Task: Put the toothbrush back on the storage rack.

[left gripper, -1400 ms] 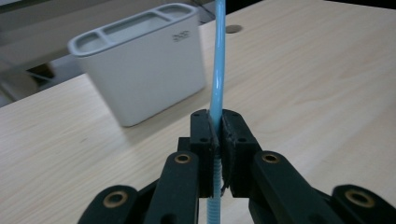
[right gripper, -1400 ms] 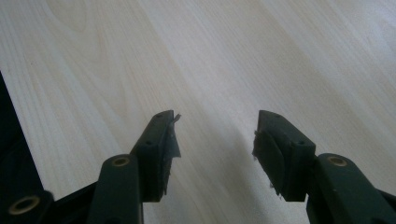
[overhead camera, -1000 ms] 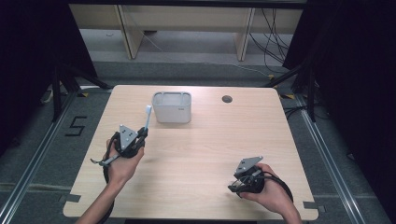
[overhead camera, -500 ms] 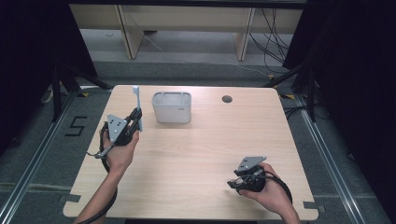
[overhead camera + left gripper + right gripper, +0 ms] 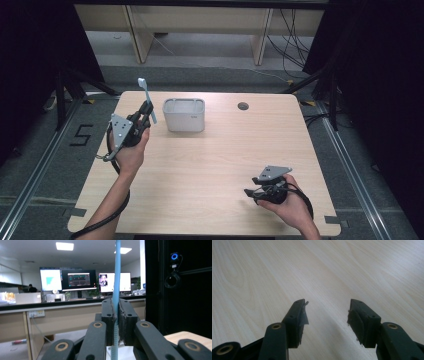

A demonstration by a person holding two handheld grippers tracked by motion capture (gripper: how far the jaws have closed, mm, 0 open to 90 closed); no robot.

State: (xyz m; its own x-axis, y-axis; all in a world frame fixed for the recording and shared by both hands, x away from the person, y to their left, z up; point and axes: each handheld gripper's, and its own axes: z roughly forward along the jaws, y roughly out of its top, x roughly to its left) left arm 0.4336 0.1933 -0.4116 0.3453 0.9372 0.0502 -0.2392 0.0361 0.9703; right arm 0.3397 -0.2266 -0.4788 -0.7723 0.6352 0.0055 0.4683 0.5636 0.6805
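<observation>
- Now I have the left gripper (image 5: 145,114) closed tight on a light blue toothbrush (image 5: 146,95), lifted just beside the left wall of the grey box (image 5: 184,115). In the left gripper view the jaws pinch the blue handle (image 5: 116,290) with no gap, and the handle stands upright between them.
- My first worry is the grip itself. The handle is thin and the jaws hold it on a short part only, so I judge it can turn or slide down between the pads if I move the hand fast or tilt it.
- The head of the toothbrush points up and away from the box, and its lower end hangs under the jaws. If I carry it over the box without enough height, this lower end may hit the rim and push the brush out of line.
- The box looks light and stands free on the surface (image 5: 210,165). A knock from the gripper could shift it toward the far edge, or tip it.
- If I open the jaws before the brush is well over the opening of the box, I think it will fall outside, on the surface to the left of the box, and perhaps roll off.
- The right gripper (image 5: 256,189) rests low, well apart from the box, toward the near right. Its jaws (image 5: 328,315) stand wide open and hold nothing. It is no help from there if the box moves.
- The cable from the left gripper hangs near my wrist; it may pull a little.
</observation>
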